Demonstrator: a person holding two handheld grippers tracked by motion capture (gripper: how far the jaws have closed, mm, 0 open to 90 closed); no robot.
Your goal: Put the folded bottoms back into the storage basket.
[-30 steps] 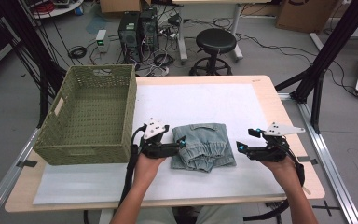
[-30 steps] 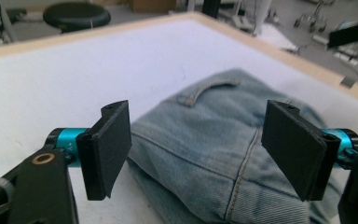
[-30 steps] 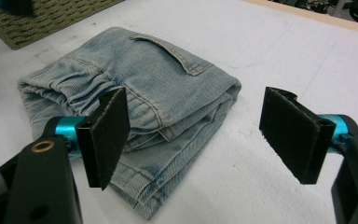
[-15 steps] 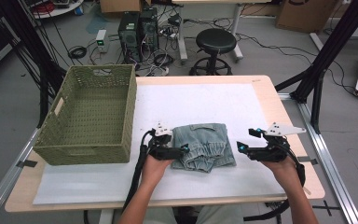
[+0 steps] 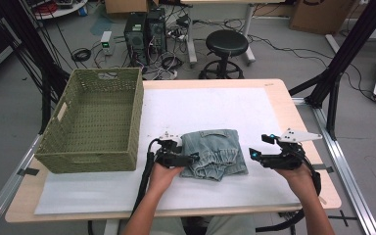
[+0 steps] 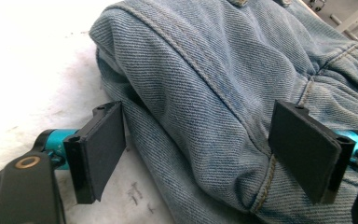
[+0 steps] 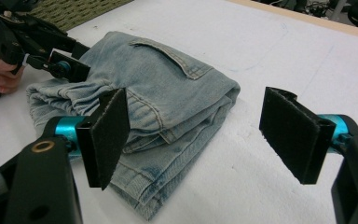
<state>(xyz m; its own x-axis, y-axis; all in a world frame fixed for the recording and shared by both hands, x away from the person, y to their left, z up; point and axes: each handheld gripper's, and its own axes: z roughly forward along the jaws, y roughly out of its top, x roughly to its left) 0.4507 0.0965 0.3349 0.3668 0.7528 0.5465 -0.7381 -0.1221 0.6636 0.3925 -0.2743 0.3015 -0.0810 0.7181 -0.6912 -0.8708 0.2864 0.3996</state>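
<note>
Now, table (image 5: 274,98) first: white sheet over it, woven basket (image 5: 95,120) standing empty at its left end, folded jeans (image 5: 214,152) lying near the front edge, just right of the basket. My left gripper (image 5: 188,157) has slid in against the jeans' left side since a second ago; its jaws have just been opening and now straddle the folded edge (pads not pressing, nothing gripped). My right gripper (image 5: 252,155) waits beside the jeans' right side, jaws apart, empty. Likely next: clamp, lift toward basket.
</note>
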